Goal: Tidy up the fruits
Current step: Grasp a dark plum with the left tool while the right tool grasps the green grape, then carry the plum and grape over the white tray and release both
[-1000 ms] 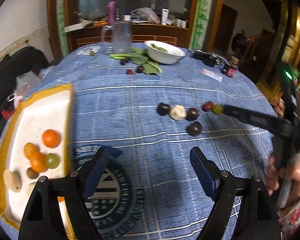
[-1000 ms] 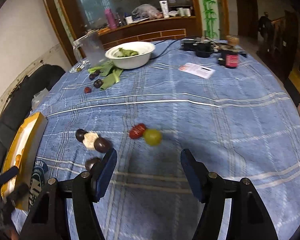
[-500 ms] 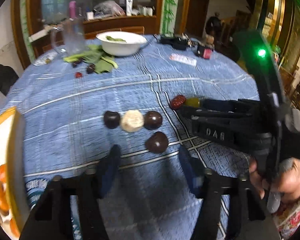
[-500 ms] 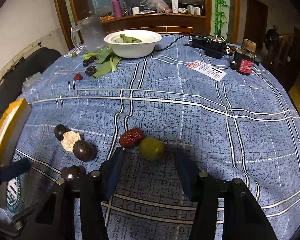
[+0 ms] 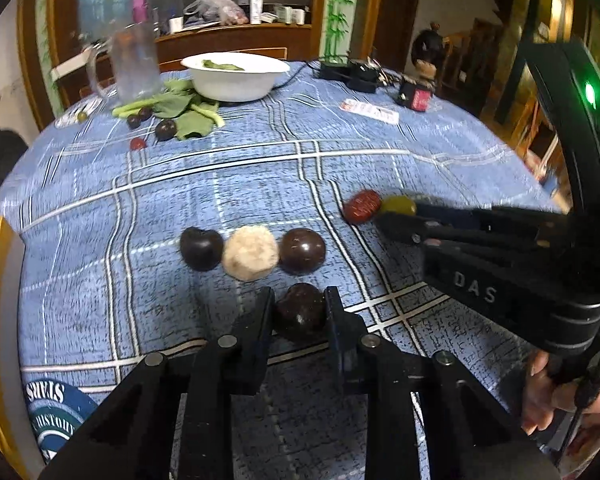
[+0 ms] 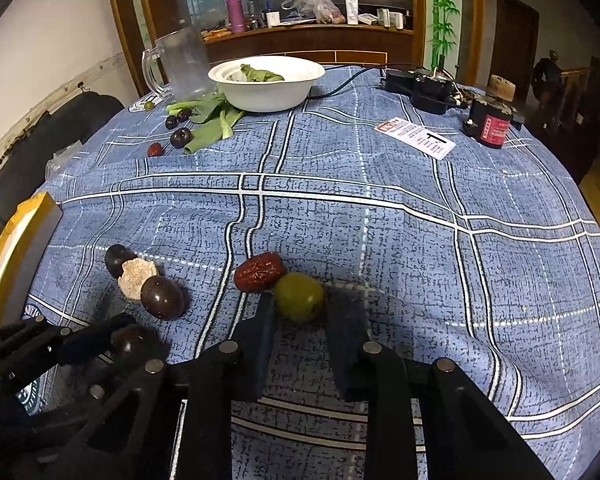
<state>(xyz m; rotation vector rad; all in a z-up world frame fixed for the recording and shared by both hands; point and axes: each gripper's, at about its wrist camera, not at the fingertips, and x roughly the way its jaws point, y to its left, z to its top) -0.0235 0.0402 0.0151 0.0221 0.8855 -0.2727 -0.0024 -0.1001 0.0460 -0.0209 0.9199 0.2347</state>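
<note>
While both grippers are lowered to the blue checked tablecloth (image 6: 380,208), each is set around a single fruit. The left gripper (image 5: 300,312) is narrowed onto a dark brown round fruit (image 5: 302,310), which sits on the cloth between the two fingers; both fingers (image 5: 260,320) appear pressed against its sides. Just beyond it a row of three is laid out: a dark purple plum (image 5: 201,249), a pale rough-skinned fruit (image 5: 251,253) and a second brown round fruit (image 5: 302,251), each touching its neighbour.

The right gripper (image 6: 300,312) is closed to a narrow gap around a green fruit (image 6: 299,297). The left finger is seen at the fruit's edge, but a sliver of cloth seems to show beside the right finger, so whether the fruit is actually clamped cannot be told. A red date (image 6: 259,272) lies against the green fruit on its far left side. In the left wrist view the same pair, red date (image 5: 362,207) and green fruit (image 5: 398,205), is seen at the tips of the right gripper (image 5: 396,220).

At the left edge the yellow rim of a tray (image 6: 16,236) is visible, well apart from the fruits being gripped. At the far side of the table a white bowl (image 6: 266,82) holding greens, a clear mug (image 6: 184,64), loose leafy stalks (image 6: 208,124), and a few small dark and red fruits (image 6: 180,137) are found. A printed card (image 6: 415,137) and a dark jar (image 6: 490,126) are placed toward the far right.
</note>
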